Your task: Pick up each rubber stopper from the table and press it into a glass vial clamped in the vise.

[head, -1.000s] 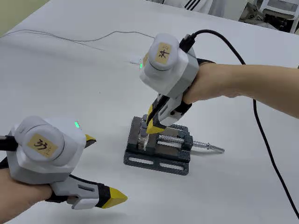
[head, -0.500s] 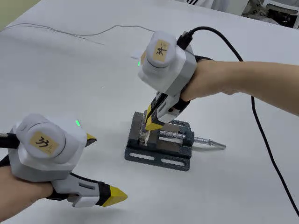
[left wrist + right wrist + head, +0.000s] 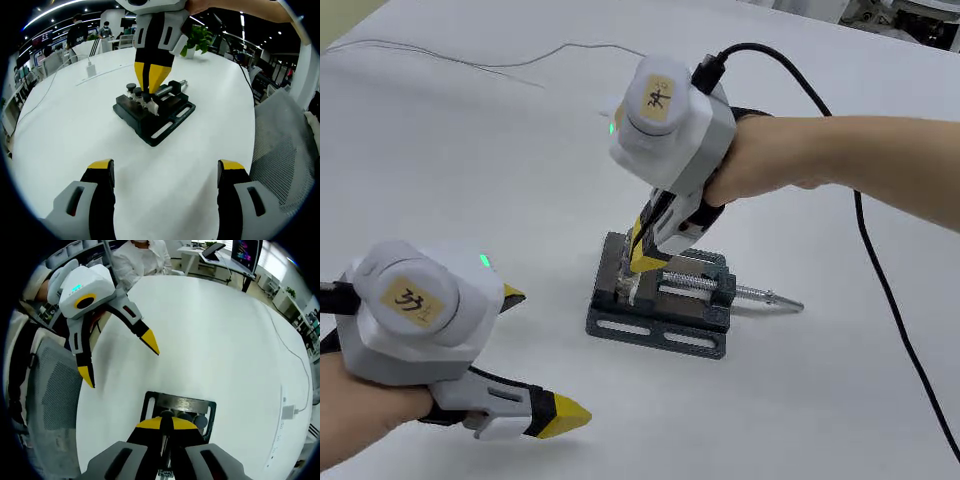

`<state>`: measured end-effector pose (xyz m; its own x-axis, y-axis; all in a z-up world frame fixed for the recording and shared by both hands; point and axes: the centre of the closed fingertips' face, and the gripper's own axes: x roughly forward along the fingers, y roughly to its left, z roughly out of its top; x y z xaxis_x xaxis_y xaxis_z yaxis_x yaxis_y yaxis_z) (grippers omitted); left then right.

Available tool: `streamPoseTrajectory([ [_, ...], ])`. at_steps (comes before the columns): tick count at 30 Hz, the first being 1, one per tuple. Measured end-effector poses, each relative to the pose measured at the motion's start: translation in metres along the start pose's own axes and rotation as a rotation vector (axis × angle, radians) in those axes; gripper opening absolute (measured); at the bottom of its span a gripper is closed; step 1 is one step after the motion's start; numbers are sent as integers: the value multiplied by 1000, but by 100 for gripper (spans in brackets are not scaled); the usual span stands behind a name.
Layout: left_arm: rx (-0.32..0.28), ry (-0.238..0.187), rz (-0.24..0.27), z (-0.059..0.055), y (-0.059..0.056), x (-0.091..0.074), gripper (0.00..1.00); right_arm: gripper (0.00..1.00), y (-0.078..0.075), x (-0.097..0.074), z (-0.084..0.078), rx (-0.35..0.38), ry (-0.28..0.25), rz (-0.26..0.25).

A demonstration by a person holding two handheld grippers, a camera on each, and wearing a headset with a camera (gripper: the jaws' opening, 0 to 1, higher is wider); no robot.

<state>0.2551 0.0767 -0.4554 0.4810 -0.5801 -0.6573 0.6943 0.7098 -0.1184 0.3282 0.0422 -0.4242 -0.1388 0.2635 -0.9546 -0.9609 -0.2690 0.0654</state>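
Note:
A black vise stands mid-table and clamps a short row of glass vials capped with dark stoppers. My right gripper hangs steeply over the vise's left end, its yellow tips shut and touching down at the row of vials. From the left gripper view those shut tips meet the vial row right above the vise. The right gripper view has its own gripper shut above the vise, hiding whatever sits under it. My left gripper is open and holds nothing, low at the front left, apart from the vise.
The vise's screw handle sticks out to the right. A black cable trails from the right gripper across the white table. A thin white cord lies at the far left. A charger block sits beyond the vise.
The head camera has shifted slightly. My right gripper stays shut over the vials in the vise, and my left gripper has barely moved.

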Motion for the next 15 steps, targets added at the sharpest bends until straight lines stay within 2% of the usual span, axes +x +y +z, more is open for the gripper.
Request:
streamPoseTrajectory([
  [7,-3,1,3,-1,1,-1,83,0,1,0,0,-1,-10,15],
  [15,-9,1,-3,-1,-1,1,83,0,-2,-1,-1,-14,-1,6],
])
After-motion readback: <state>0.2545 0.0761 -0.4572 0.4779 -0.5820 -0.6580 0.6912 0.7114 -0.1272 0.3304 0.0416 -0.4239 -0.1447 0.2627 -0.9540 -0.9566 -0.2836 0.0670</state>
